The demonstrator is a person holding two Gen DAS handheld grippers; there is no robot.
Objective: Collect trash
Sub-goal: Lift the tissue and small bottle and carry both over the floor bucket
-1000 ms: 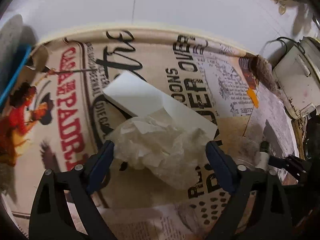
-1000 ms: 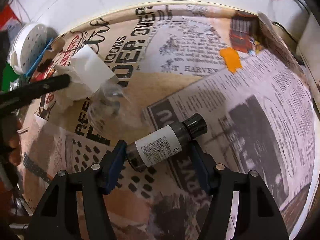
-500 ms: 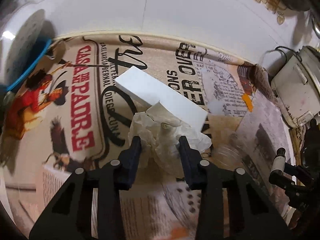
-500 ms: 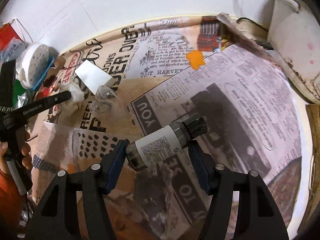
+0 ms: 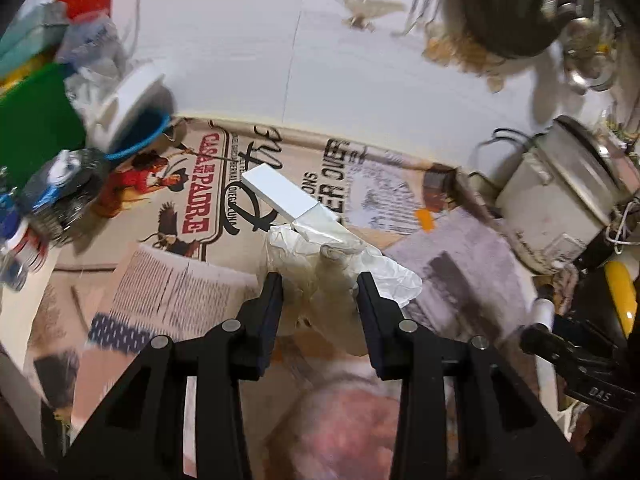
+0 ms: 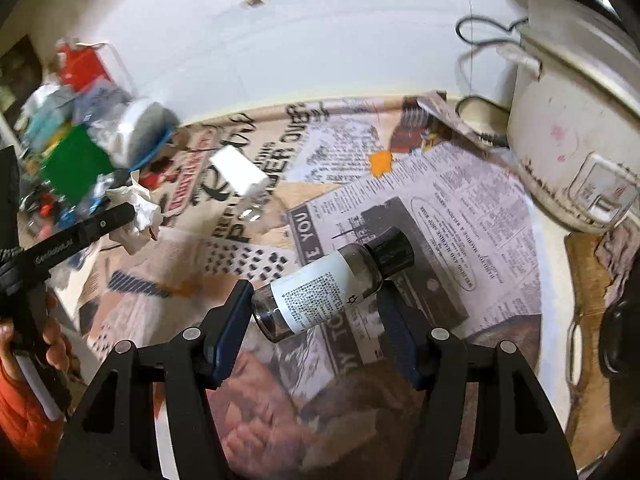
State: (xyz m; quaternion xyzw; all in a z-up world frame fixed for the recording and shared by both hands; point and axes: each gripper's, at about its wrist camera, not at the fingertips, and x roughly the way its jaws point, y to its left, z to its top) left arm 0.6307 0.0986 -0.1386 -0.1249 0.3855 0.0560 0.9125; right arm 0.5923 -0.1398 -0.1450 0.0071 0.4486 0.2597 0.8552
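My left gripper is shut on a crumpled white tissue and holds it above the newspaper-covered table; the tissue also shows in the right wrist view. My right gripper is shut on a small dark bottle with a white label and black cap, held crosswise above the table. A white box lies flat on the table behind the tissue and also shows in the right wrist view. A clear plastic cup lies beside that box.
A dirty white rice cooker with a cord stands at the right. A pile of clutter with a green sheet, a white lid and a steel scourer sits at the left. A white wall backs the table.
Both grippers have risen and pulled back from the table with their loads. The left gripper closed on the tissue a second ago and has lifted it off the table.
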